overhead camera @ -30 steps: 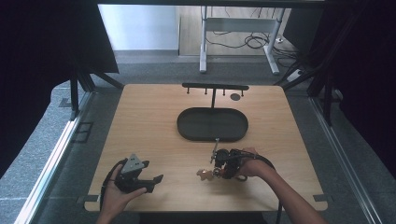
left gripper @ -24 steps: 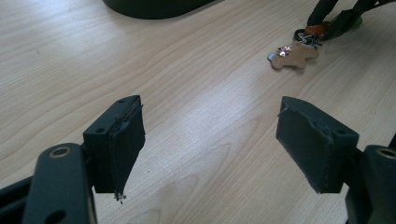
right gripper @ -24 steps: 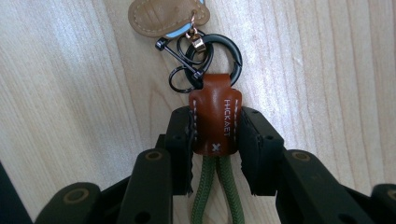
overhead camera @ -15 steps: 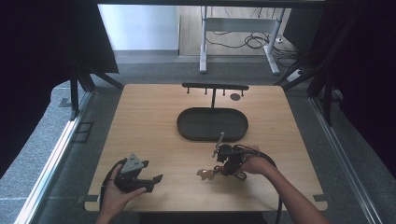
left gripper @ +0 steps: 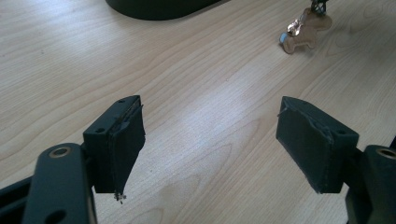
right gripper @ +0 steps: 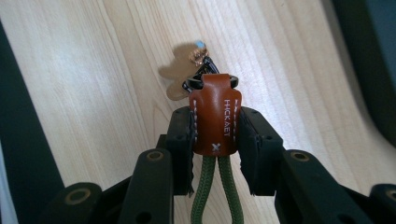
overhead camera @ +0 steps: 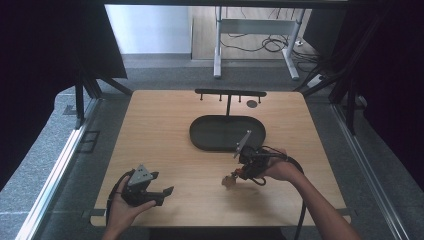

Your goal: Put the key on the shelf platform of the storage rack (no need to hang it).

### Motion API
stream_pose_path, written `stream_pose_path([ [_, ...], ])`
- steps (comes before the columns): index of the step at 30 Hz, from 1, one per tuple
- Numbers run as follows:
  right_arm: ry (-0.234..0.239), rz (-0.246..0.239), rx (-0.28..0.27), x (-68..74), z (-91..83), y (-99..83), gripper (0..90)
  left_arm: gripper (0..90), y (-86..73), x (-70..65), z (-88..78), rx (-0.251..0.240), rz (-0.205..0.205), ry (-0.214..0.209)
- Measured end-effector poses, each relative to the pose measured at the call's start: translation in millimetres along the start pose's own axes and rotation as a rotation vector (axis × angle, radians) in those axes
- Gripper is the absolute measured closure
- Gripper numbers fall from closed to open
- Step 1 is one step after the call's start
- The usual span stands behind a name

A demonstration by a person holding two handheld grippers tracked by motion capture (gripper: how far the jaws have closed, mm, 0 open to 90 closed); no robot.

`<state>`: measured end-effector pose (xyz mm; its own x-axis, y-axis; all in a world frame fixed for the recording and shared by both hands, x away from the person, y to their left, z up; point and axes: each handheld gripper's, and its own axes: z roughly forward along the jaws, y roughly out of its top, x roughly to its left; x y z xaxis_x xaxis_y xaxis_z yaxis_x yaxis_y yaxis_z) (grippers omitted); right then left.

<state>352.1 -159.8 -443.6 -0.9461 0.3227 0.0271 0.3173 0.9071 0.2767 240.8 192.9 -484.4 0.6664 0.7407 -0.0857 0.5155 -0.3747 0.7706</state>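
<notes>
Each hand carried a black two-jaw gripper: the left gripper (overhead camera: pixel 159 191) bore a grey three-cornered plate (overhead camera: pixel 141 176) on top, and the right gripper (overhead camera: pixel 239 174) had a like grey plate (overhead camera: pixel 243 143) standing on edge, with a black cable (overhead camera: pixel 301 200) trailing back along the bare forearm. Seen close, the left gripper's pads (left gripper: pixel 122 144) were blocky and wrapped in matt black tape that frayed at the edges, fixed to black arms (left gripper: pixel 58 186) with round brass-coloured rivet holes. The right gripper's black arms (right gripper: pixel 152 186) showed the same ringed holes and toothed inner pad edges.
</notes>
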Motion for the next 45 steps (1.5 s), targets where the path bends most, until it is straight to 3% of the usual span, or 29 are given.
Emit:
stream_pose_path([
  [16,-0.047,0.006,-0.058,-4.8,-33.5,-0.1,67.0,23.8,0.3,0.9,-2.1,-0.010,-0.009,-0.004],
  [26,-0.061,0.015,-0.069,-9.0,-43.9,1.8,66.9,23.7,0.1,1.5,-3.3,-0.012,-0.012,-0.002],
  [45,-0.085,0.047,-0.100,-36.2,-65.5,14.4,66.9,23.9,-0.1,2.0,-1.5,-0.011,-0.014,-0.020],
])
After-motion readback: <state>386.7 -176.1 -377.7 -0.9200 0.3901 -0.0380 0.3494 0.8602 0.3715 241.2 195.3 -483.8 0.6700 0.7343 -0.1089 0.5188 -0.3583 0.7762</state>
